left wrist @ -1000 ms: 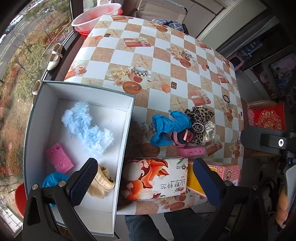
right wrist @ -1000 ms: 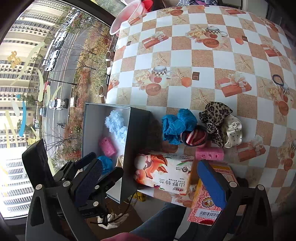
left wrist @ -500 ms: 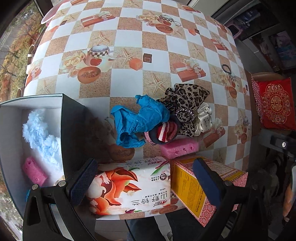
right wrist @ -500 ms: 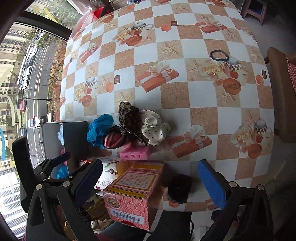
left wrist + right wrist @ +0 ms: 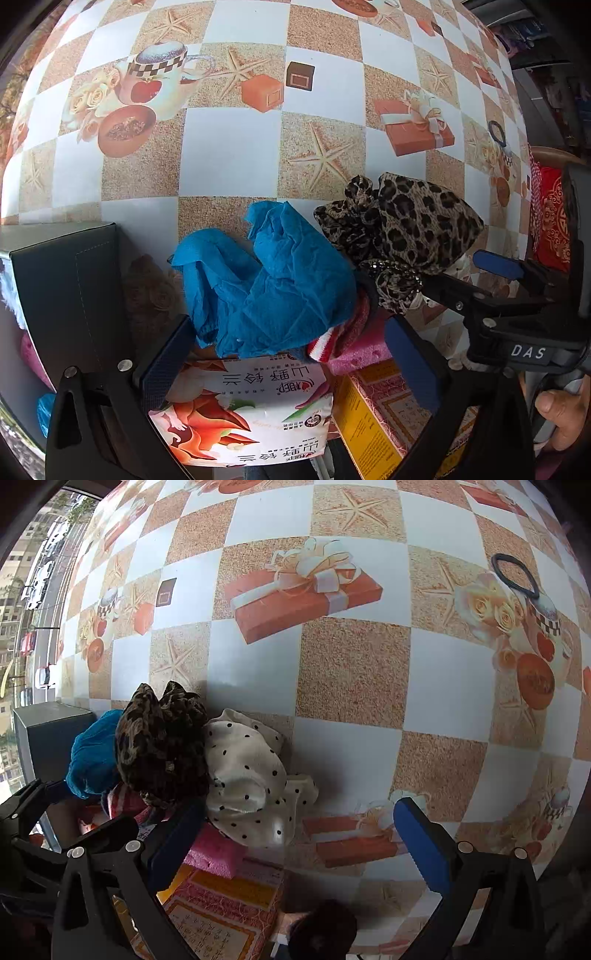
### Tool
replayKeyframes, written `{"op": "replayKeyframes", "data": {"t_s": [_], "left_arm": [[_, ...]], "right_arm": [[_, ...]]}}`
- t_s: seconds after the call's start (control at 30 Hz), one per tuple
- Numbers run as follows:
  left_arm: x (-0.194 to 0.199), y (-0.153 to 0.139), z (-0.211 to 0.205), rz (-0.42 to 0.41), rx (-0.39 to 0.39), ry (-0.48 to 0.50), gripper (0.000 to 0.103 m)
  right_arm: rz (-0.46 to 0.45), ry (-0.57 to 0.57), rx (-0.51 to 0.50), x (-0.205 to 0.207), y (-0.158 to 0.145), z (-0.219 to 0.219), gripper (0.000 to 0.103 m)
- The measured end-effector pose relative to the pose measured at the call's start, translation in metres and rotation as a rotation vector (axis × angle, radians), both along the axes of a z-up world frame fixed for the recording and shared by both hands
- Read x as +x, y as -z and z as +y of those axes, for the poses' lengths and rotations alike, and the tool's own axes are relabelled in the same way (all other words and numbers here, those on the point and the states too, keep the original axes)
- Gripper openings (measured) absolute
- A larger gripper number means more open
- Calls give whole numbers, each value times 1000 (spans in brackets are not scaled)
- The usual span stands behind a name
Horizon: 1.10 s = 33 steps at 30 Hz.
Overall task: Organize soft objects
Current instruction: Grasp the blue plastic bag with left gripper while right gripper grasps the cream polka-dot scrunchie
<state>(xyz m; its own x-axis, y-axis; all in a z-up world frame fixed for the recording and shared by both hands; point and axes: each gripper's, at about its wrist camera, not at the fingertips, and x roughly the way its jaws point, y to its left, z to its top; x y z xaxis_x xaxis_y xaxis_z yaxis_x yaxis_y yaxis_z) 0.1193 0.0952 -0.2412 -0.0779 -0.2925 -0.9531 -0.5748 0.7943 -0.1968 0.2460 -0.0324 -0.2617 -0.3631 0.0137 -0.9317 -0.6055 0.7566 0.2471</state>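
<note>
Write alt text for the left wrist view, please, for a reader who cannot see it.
The open left gripper hovers over a crumpled blue cloth lying beside a leopard-print fabric scrunchie on a checkered tablecloth. Nearer the camera lie a floral tissue pack and a yellow-and-pink cardboard box; a grey storage box stands at the left edge.

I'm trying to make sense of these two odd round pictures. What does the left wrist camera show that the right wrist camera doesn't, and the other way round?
Only the left wrist view shows the tissue pack with the red flower print, and a thumb of the person on the other tool's handle.

Only the right wrist view shows the white polka-dot cloth clearly, a dark fuzzy ball at the near edge, and the street outside.

Both show the blue cloth, the leopard-print cloth, the pink sponge, the patterned box, the black hair tie, the grey box and the checkered tablecloth. Both tools' fingers are spread open.
</note>
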Motion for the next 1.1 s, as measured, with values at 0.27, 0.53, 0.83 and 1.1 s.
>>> {"op": "replayKeyframes", "data": {"t_s": [0.27, 0.53, 0.83, 1.1], "left_arm": [[31, 31, 17, 14, 11, -26, 102], [74, -13, 68, -118, 137, -38, 102], [31, -9, 47, -31, 147, 45, 102], [29, 31, 37, 52, 182, 39, 101]], "right_arm": [[-138, 14, -77, 32, 17, -21, 103], [-245, 249, -142, 110, 9, -100, 103], [-193, 277, 50, 103, -19, -119, 103], [-206, 209, -38, 99, 15, -91, 103]]}}
